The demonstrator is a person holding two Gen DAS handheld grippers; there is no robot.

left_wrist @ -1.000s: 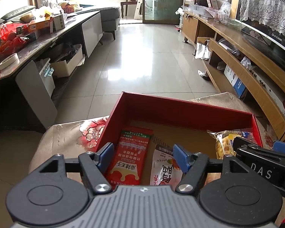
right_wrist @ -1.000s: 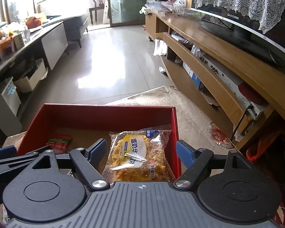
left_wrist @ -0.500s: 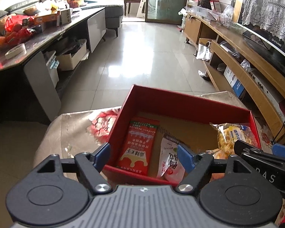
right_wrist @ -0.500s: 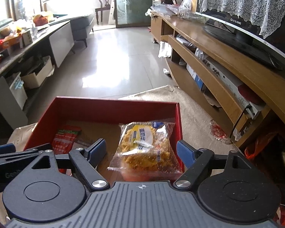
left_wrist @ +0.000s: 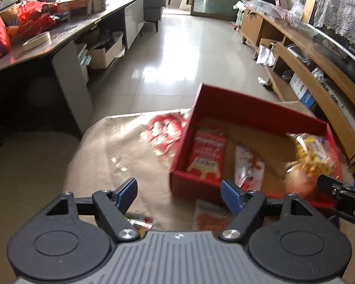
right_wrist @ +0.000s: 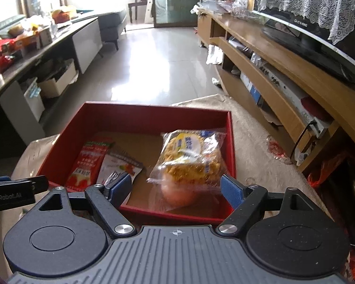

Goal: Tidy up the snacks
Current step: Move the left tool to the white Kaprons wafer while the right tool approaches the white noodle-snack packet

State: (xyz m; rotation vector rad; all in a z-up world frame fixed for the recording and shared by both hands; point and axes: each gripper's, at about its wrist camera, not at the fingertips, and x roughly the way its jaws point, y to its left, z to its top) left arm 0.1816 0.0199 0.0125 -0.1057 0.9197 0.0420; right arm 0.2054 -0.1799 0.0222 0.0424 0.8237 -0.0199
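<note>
A red box (right_wrist: 153,118) (left_wrist: 248,108) sits on a beige covered table. Inside lie a red snack packet (right_wrist: 87,163) (left_wrist: 208,151), a white snack packet (right_wrist: 120,168) (left_wrist: 248,165) and a clear bag of yellow crispy cake (right_wrist: 189,156) (left_wrist: 312,151) over an orange round bun (right_wrist: 177,194). My left gripper (left_wrist: 178,190) is open and empty, near the box's front left corner. My right gripper (right_wrist: 176,184) is open and empty, at the box's front edge. An orange packet (left_wrist: 210,217) and a small wrapper (left_wrist: 139,222) lie on the table under the left gripper.
A red patterned bag (left_wrist: 165,130) lies left of the box. A wooden TV cabinet (right_wrist: 284,75) runs along the right. A dark long table (left_wrist: 47,37) with clutter stands on the left. Tiled floor (right_wrist: 153,59) lies beyond.
Both grippers have pulled back from the box, staying open. The left one also swung left, so the box now sits to its right. The snacks stay in the box.
</note>
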